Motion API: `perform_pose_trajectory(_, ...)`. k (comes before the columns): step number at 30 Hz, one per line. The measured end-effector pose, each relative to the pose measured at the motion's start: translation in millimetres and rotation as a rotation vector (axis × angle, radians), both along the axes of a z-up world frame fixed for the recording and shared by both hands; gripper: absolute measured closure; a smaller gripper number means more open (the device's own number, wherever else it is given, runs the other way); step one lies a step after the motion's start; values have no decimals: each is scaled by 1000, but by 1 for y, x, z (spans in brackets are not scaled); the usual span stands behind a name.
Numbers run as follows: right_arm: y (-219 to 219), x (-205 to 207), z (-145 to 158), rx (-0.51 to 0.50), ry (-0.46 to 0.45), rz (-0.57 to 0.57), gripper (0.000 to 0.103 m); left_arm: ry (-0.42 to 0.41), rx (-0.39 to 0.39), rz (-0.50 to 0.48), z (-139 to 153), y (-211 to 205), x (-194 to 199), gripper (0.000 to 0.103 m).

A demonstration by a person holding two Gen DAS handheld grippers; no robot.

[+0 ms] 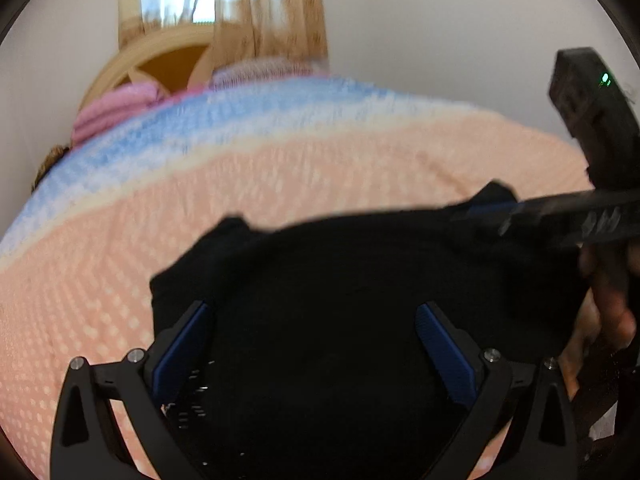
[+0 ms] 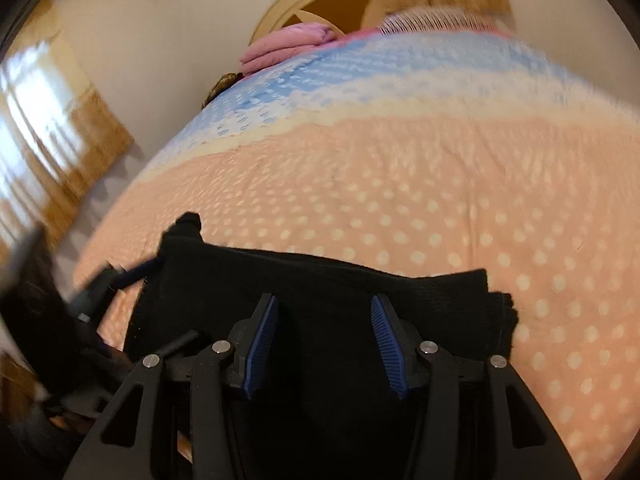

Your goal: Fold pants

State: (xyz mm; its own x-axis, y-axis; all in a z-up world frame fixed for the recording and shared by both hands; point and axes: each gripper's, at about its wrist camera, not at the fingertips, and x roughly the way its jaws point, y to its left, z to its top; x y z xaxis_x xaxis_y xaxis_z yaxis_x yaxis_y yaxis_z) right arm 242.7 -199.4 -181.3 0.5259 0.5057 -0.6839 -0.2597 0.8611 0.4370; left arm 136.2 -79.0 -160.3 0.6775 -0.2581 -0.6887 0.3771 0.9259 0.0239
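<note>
The black pants (image 1: 360, 280) lie folded into a compact dark shape on the bed, near its front edge; they also show in the right wrist view (image 2: 320, 288). My left gripper (image 1: 316, 312) is open, its blue-padded fingers spread wide just above the cloth. My right gripper (image 2: 324, 304) is open over the pants, holding nothing. In the left wrist view the right gripper (image 1: 560, 220) reaches in from the right at the pants' far right corner. In the right wrist view the left gripper (image 2: 100, 280) shows blurred at the left edge of the pants.
The bed is covered by a peach dotted blanket (image 2: 440, 200) with a blue and white band (image 1: 200, 128) farther back. Pink folded bedding (image 2: 288, 44) lies by a wooden headboard (image 1: 168, 60). Curtains (image 1: 224, 0) and a pale wall stand behind.
</note>
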Motion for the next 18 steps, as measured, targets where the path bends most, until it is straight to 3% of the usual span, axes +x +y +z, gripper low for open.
perform_pose_trajectory(3, -3, -1, -1, 22, -14, 18, 54, 2, -42, 0, -4, 9, -3, 0)
perform_pose_trajectory(9, -9, -21, 16, 70, -78, 2, 53, -6, -27, 32, 13, 20, -20, 0)
perform_pose_trajectory(13, -29, -49, 28, 63, -156, -55, 34, -34, -30, 91, 21, 50, -33, 0)
perform_pose_trajectory(18, -66, -67, 21, 74, -137, -146, 33, -11, -46, 175, 12, 82, -31, 0)
